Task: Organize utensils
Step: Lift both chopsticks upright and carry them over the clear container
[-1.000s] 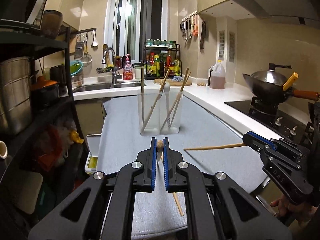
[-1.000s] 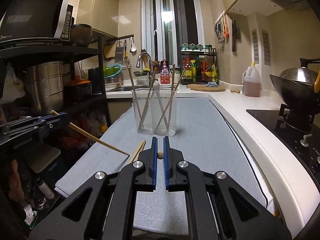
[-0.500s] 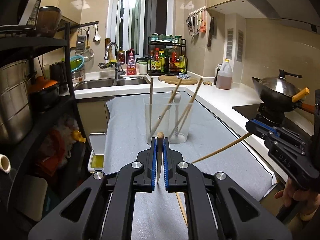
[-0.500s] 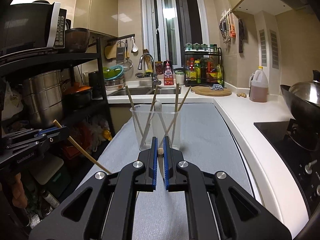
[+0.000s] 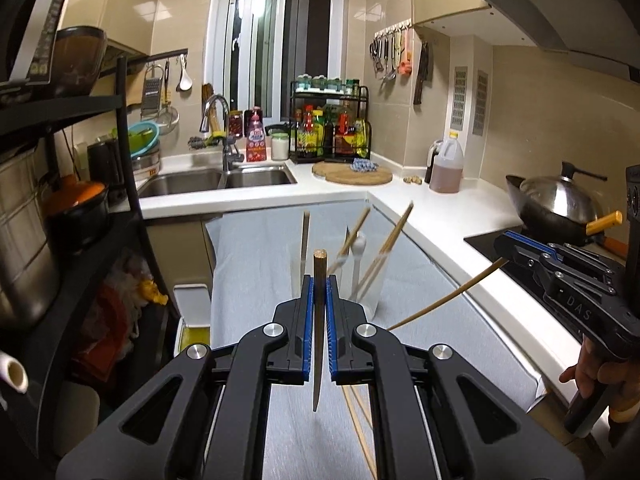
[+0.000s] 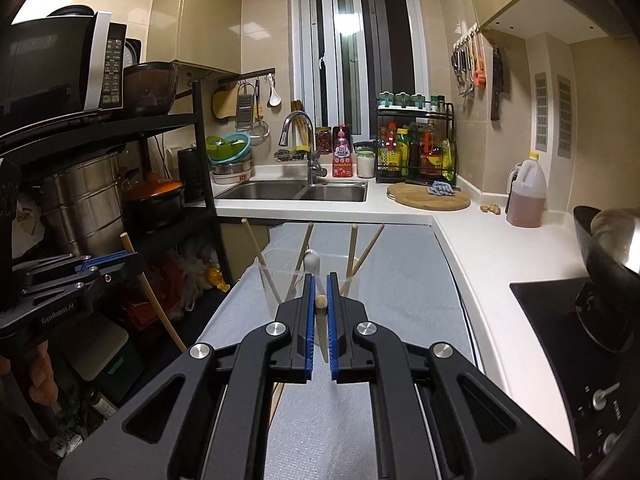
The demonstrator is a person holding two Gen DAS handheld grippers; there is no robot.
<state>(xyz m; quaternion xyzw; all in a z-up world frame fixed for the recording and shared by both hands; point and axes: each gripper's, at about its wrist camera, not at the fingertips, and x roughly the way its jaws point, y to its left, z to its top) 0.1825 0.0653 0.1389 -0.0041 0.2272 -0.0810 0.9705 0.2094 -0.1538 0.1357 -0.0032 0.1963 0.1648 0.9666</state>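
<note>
Left gripper (image 5: 319, 280): my jaws pinched tight on one wooden chopstick (image 5: 318, 320), blunt end up, tip hanging below the pads, above the grey mat (image 5: 256, 248) on the worktop (image 5: 448, 224).

Right gripper (image 6: 319, 280): jaws likewise clamped on a second chopstick (image 6: 321, 322), blunt end toward the camera. Seen from the left wrist, that stick (image 5: 444, 300) slants down-left out of the right gripper (image 5: 505, 249); a hand (image 5: 596, 372) grips the handle.

Clear cup (image 6: 276, 280) stands on the mat just ahead of both grippers, holding several chopsticks and a white spoon (image 6: 312, 260), all leaning.

More loose chopsticks (image 5: 362, 432) lie on the mat under the left gripper.

Readable text: "DAS" on the right gripper's body (image 5: 576, 308); "GenRobot.AI" on the left gripper's body (image 6: 60, 314). Bottle labels by the sink (image 6: 296, 192) too small to read.
</note>
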